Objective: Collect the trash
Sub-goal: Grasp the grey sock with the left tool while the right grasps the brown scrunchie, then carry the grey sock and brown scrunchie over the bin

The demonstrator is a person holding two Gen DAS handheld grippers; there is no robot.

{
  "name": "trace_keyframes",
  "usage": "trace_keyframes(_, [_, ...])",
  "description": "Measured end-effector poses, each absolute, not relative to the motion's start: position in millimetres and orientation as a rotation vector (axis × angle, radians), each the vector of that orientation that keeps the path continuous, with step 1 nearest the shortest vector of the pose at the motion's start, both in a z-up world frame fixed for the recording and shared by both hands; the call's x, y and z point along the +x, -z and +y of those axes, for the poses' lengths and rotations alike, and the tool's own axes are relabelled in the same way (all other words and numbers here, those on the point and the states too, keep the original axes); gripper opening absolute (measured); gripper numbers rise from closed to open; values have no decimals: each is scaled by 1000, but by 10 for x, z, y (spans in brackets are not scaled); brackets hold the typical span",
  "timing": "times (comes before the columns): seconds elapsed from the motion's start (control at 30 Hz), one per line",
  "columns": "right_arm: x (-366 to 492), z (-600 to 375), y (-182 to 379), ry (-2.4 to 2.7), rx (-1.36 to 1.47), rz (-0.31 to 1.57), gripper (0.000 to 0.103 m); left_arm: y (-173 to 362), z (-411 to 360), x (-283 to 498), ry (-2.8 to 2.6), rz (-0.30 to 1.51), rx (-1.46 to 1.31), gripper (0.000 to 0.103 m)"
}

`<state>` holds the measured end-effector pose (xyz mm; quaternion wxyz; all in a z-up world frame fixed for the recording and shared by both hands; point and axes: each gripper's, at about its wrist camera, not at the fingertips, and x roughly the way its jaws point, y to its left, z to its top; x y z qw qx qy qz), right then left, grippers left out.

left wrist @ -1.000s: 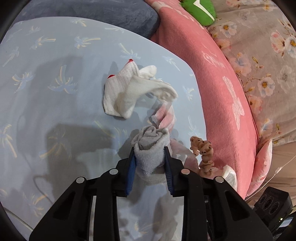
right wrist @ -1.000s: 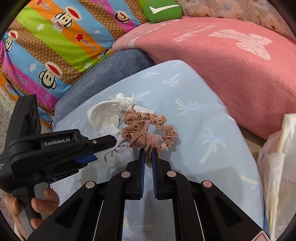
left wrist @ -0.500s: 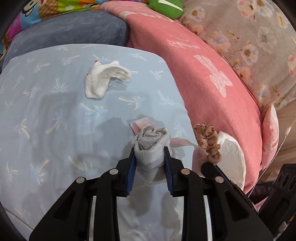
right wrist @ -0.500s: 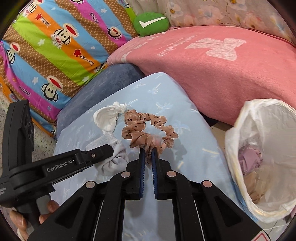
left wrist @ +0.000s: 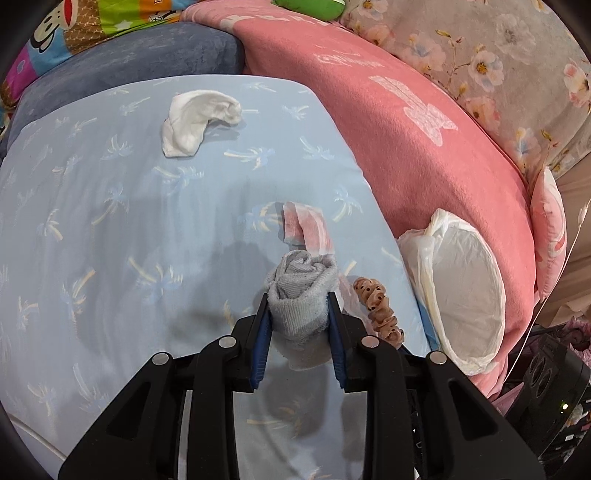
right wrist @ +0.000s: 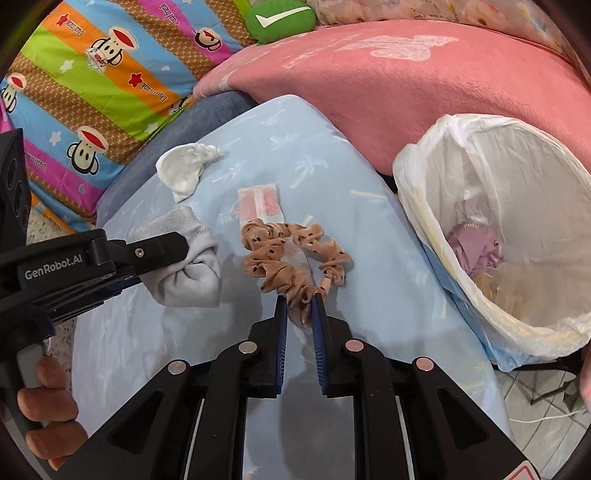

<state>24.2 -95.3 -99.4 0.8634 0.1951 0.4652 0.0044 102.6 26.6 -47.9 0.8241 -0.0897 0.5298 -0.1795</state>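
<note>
My left gripper (left wrist: pixel 298 295) is shut on a rolled grey sock (left wrist: pixel 301 295), held above the light blue palm-print pillow (left wrist: pixel 110 229); the sock also shows in the right wrist view (right wrist: pixel 184 273). My right gripper (right wrist: pixel 300 299) is shut on a tan dotted scrunchie (right wrist: pixel 291 254), which also shows beside the left gripper (left wrist: pixel 376 310). A white-lined trash bin (right wrist: pixel 509 229) stands to the right with some trash inside; it also shows in the left wrist view (left wrist: pixel 461 295). A white sock (left wrist: pixel 195 118) and a pink-and-white wrapper (left wrist: pixel 306 229) lie on the pillow.
A pink blanket (left wrist: pixel 406 122) lies behind the pillow, a dark blue cushion (left wrist: pixel 129 55) to the far left, a striped cartoon quilt (right wrist: pixel 92 74) beyond. A green item (right wrist: pixel 280 20) sits at the top. Tiled floor (right wrist: pixel 535 398) shows at lower right.
Both grippers have lifted and pulled back with their items. The white sock now looks farther away, the wrapper is uncovered, and the trash bin has come fully into view at the right.
</note>
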Motion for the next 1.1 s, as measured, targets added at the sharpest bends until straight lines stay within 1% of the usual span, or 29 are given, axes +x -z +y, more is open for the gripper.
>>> trace_keyframes(0.17, [253, -932, 966, -13, 407, 964, 25, 485, 266, 946, 374, 1127, -186, 28])
trace_keyframes(0.37, [309, -882, 923, -18, 387, 947, 26, 491, 259, 935, 373, 1127, -182, 28])
trace_keyframes(0.6, [343, -913, 1017, -3, 383, 967, 26, 501, 222, 927, 371, 1127, -177, 28])
trace_keyframes(0.7, [338, -944, 1041, 16, 395, 966, 32, 514, 219, 930, 369, 1131, -177, 28])
trace_keyframes(1.07, [454, -1063, 1184, 69, 418, 981, 32, 543, 174, 926, 371, 1142, -164, 28])
trace_keyframes(1.1, [457, -1062, 1204, 68, 420, 984, 30, 545, 172, 928, 371, 1142, -163, 28])
